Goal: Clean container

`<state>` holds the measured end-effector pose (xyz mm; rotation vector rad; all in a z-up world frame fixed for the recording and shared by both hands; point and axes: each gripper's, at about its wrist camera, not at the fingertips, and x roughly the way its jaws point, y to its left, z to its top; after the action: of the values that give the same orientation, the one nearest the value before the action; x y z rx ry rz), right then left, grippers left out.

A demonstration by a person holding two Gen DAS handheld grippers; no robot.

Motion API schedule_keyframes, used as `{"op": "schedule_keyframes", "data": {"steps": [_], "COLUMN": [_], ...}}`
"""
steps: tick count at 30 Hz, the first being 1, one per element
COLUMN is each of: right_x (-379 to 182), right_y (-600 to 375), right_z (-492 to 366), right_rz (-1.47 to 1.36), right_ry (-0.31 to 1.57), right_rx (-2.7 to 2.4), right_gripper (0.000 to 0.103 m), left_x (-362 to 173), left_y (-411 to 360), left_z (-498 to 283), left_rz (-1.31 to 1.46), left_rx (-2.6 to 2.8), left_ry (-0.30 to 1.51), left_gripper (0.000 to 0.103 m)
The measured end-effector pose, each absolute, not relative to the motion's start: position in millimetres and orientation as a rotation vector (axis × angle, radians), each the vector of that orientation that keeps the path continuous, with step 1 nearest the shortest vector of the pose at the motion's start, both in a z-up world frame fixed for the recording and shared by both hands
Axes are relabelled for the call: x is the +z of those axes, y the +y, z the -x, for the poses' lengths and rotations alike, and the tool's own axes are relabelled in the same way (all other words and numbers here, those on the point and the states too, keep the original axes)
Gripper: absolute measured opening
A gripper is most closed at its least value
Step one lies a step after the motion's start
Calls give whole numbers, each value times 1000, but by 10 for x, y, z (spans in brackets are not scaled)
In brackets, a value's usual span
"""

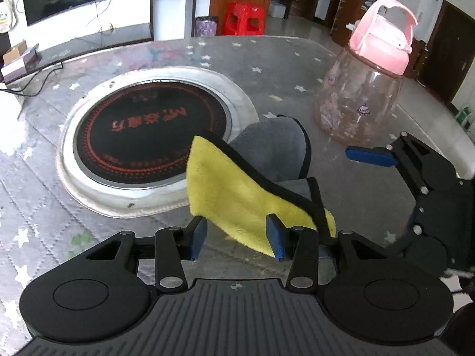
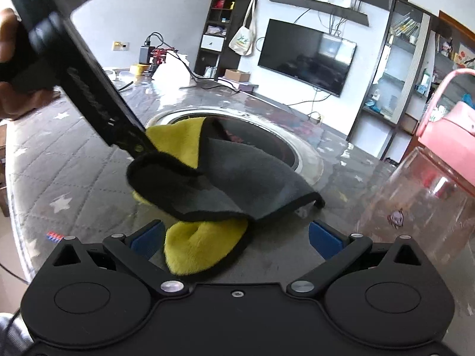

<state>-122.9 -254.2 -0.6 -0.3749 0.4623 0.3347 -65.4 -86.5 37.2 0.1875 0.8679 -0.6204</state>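
Fingers of the left gripper (image 1: 236,237) stand apart in the left wrist view, their blue pads on either side of the near yellow edge of the cloth (image 1: 237,195). The right pad overlaps that edge, but whether either pad presses the fabric cannot be told from here. In the right wrist view this same tool slants down from the upper left, held by a hand (image 2: 12,65) at the frame's edge, and its tip disappears into the folds of the cloth (image 2: 225,178).

The right gripper (image 2: 236,238) is spread wide, wider than the left, and holds nothing. Its blue pads sit low over the table (image 2: 59,178). The yellow lobe of the cloth lies between them, nearer the left pad, apart from both. From the left wrist view it enters from the right, one blue fingertip (image 1: 368,155) pointing inward just beside the bottle.

The cloth is yellow on one face and grey on the other, with a dark hem. It lies bunched on the table, grey side humped up.

Beyond it a round black cooktop (image 1: 151,136) is set into the table inside a metal ring. The bottle (image 1: 359,98), clear with a pink lid and handle, stands upright to the right, near the cloth but not touching it.
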Motion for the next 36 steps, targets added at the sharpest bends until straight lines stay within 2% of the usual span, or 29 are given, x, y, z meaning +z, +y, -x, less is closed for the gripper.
{"op": "schedule_keyframes", "data": {"steps": [11,34,36], "right_x": [146,248,-45], "right_y": [-2554,-2487,-2516], "right_z": [1025,539,248], "right_rz": [345,365,370], "right_ry": [445,520,542], "right_rx": [291,243,257], "right_gripper": [103,103,102], "left_x": [296,296,304], "left_y": [-989,-1407,-1422], "left_z": [863,655,665], "left_rz": [-404,-855,-884], "left_rx": [-658,-810,-830], "left_ry": [775,480,459], "left_gripper": [54,54,54]}}
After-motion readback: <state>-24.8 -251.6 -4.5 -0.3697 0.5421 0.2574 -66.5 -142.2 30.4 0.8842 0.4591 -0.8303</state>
